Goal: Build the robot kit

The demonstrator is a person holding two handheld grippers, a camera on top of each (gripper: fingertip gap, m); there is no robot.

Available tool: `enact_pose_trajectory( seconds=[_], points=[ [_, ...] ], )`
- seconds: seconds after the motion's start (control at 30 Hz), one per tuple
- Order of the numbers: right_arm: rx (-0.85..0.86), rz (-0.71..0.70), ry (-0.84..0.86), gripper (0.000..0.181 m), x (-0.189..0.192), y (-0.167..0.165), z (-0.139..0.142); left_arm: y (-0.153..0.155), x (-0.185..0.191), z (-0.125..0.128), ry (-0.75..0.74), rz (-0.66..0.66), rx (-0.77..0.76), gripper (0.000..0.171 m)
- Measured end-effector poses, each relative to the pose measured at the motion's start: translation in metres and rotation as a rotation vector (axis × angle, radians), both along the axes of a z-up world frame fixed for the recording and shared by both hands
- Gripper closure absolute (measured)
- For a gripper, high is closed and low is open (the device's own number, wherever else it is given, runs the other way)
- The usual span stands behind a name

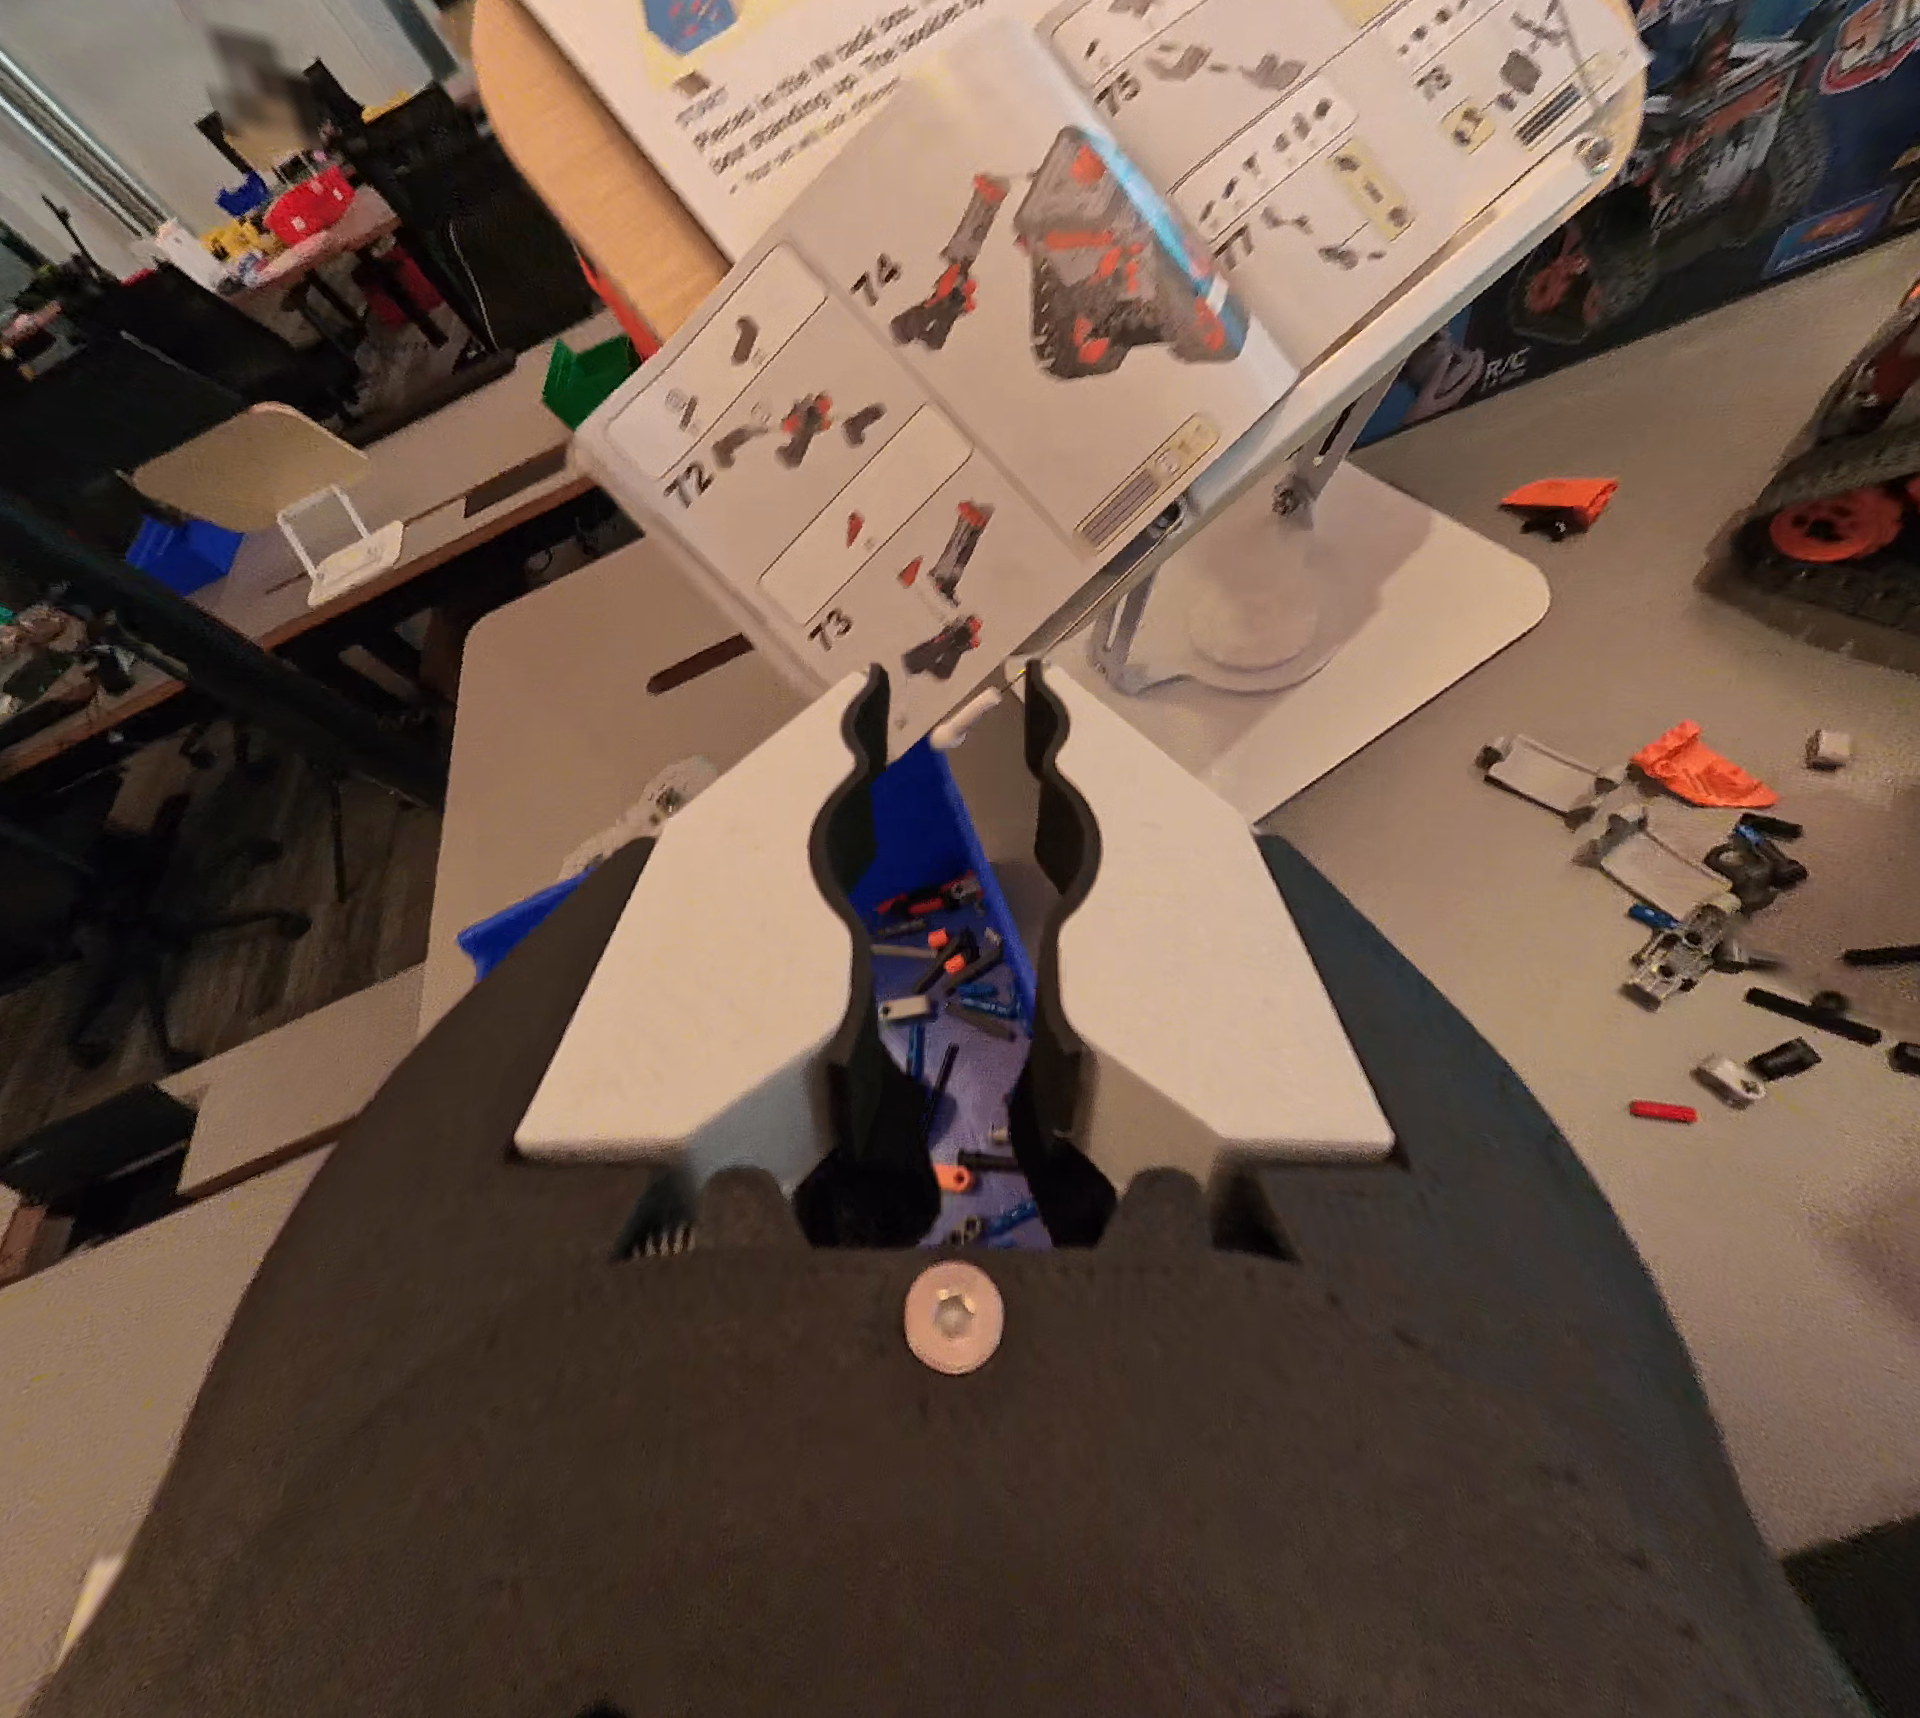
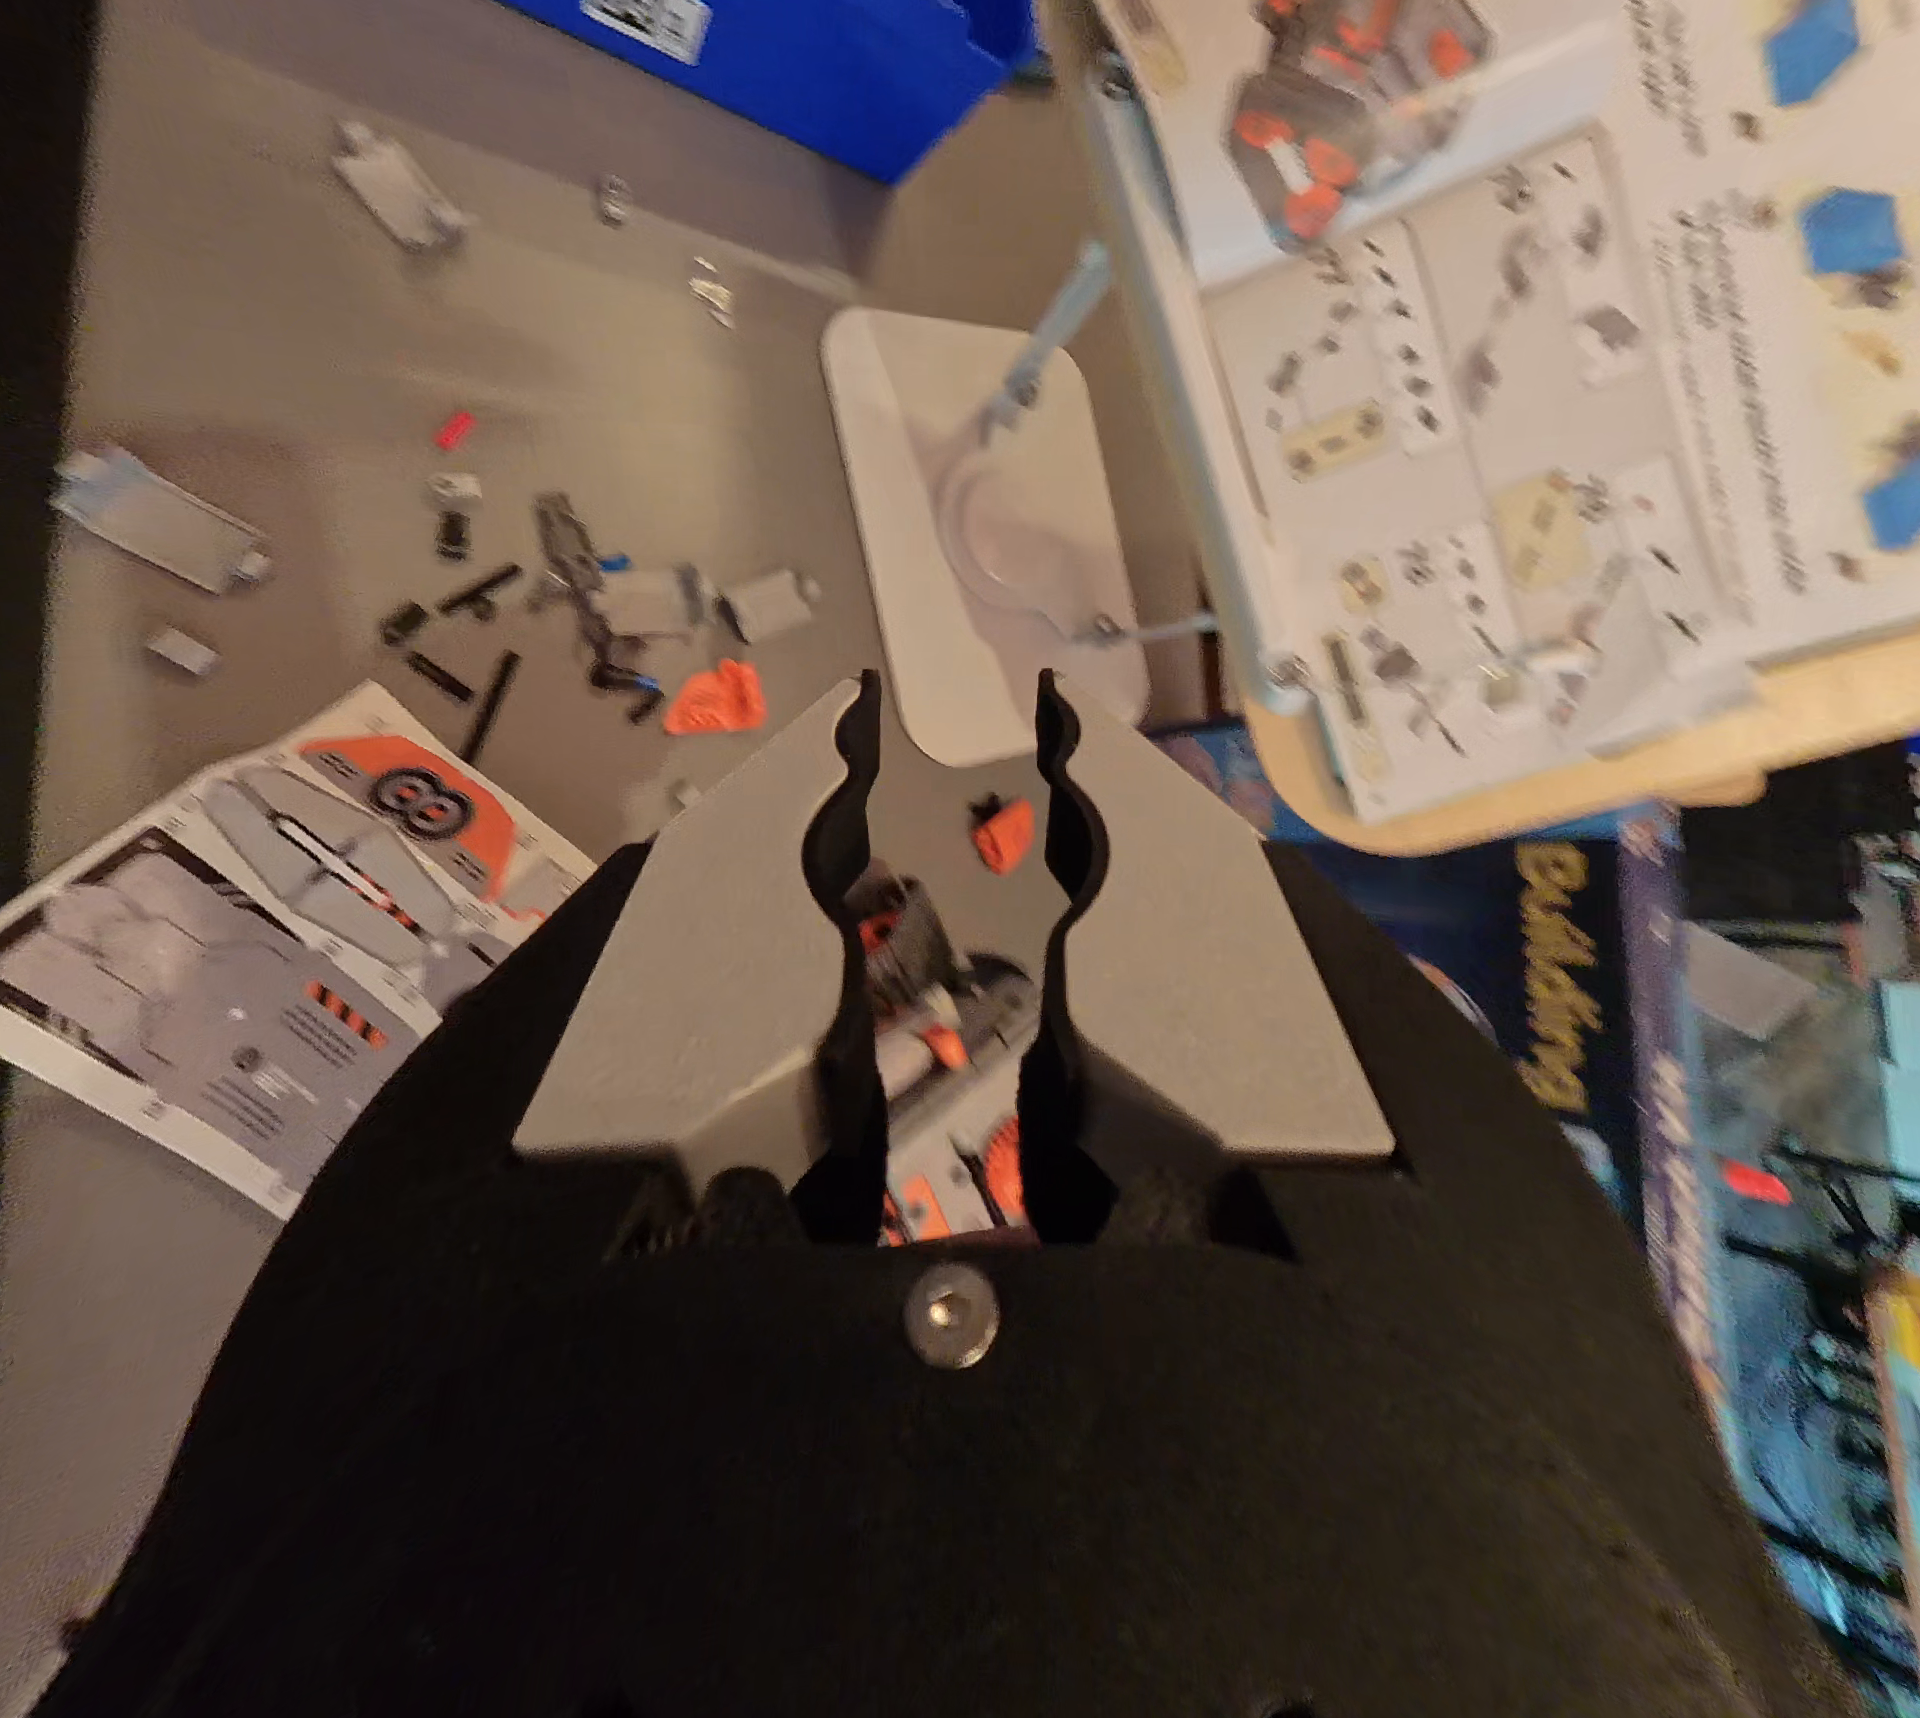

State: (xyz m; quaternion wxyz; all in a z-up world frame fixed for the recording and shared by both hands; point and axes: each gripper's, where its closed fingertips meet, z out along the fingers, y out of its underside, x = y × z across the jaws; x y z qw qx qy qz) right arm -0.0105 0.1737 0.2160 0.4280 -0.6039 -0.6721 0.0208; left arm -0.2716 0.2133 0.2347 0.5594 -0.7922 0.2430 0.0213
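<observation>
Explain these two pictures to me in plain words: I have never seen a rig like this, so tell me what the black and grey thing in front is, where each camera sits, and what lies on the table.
Each picture comes from a camera mounted on a hand-held two-finger gripper, looking forward along its fingers. A person holds one in each hand; there is no robot arm.

In the left wrist view, the left gripper is open and holds nothing. It hangs over a blue bin of small building parts, in front of an instruction booklet on a white stand.

In the right wrist view, the right gripper is also open and empty. Below it sits a partly built grey and orange model. Loose parts and a printed sheet lie on the grey table.
</observation>
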Motion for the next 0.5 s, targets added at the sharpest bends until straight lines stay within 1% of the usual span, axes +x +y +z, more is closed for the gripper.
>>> enact_pose_trajectory(
  seconds=[0.07,0.13,0.2,0.23,0.27,0.3,0.33,0.37,0.43,0.5],
  points=[
    [-0.031,0.042,0.025,0.152,-0.027,-0.006,-0.014,0.005,-0.018,-0.005,-0.015,0.027,-0.037,0.145],
    [-0.021,0.074,0.020,0.152,-0.057,-0.001,-0.026,0.024,-0.034,-0.008,-0.070,0.044,-0.061,0.136],
    [0.013,0.126,0.039,0.155,-0.093,0.006,-0.031,0.047,-0.043,-0.016,-0.138,0.028,-0.116,0.129],
    [0.004,0.169,0.055,0.155,-0.112,0.006,-0.033,0.058,-0.046,-0.022,-0.188,0.015,-0.147,0.123],
    [0.002,0.199,0.077,0.153,-0.130,0.009,-0.033,0.065,-0.042,-0.029,-0.260,-0.028,-0.218,0.115],
    [0.039,0.207,0.094,0.153,-0.146,0.017,-0.030,0.069,-0.038,-0.033,-0.321,-0.062,-0.265,0.103],
    [0.098,0.236,0.085,0.154,-0.161,0.024,-0.029,0.075,-0.038,-0.031,-0.366,-0.071,-0.266,0.099],
    [0.157,0.253,0.074,0.154,-0.175,0.032,-0.030,0.081,-0.040,-0.031,-0.404,-0.086,-0.260,0.102],
    [0.225,0.283,0.054,0.155,-0.202,0.040,-0.032,0.089,-0.035,-0.033,-0.529,-0.156,-0.296,0.106],
    [0.291,0.301,0.032,0.157,-0.224,0.051,-0.036,0.093,-0.029,-0.035,-0.610,-0.227,-0.321,0.123]
  ],
)
